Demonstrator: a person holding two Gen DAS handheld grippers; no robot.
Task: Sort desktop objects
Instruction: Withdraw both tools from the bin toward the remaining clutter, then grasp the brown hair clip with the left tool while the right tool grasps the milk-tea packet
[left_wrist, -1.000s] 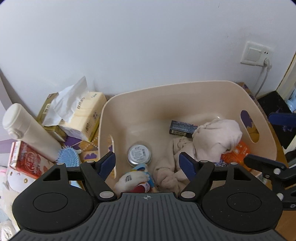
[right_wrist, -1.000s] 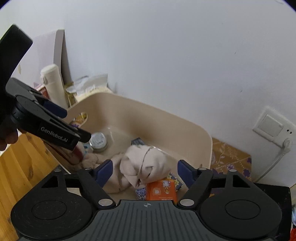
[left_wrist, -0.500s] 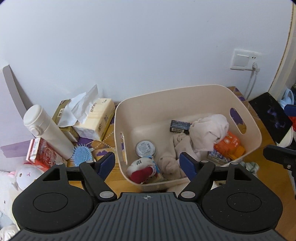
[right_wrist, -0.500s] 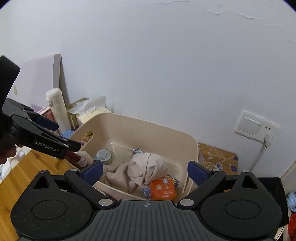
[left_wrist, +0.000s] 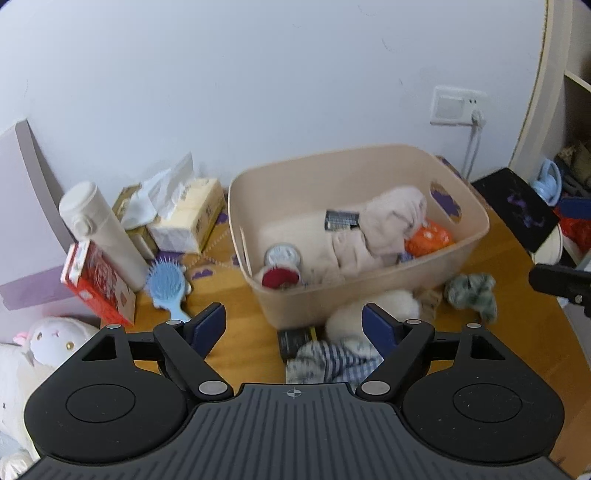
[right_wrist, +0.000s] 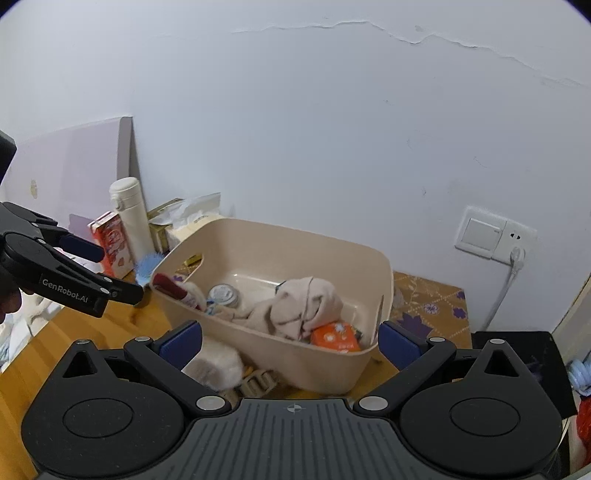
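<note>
beige bin (left_wrist: 369, 295) | holds pink cloth (left_wrist: 391, 225), tin (left_wrist: 282, 254), orange pack (left_wrist: 428, 238)

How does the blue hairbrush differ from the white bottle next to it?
The blue hairbrush lies flat on the wooden desk, bristles up, while the white bottle stands, leaning in the left view. The hairbrush is small with a short handle; the bottle is taller and cylindrical, with a cap. The hairbrush is bright blue, the bottle cream white. Both sit outside the beige bin, on its left.
</note>
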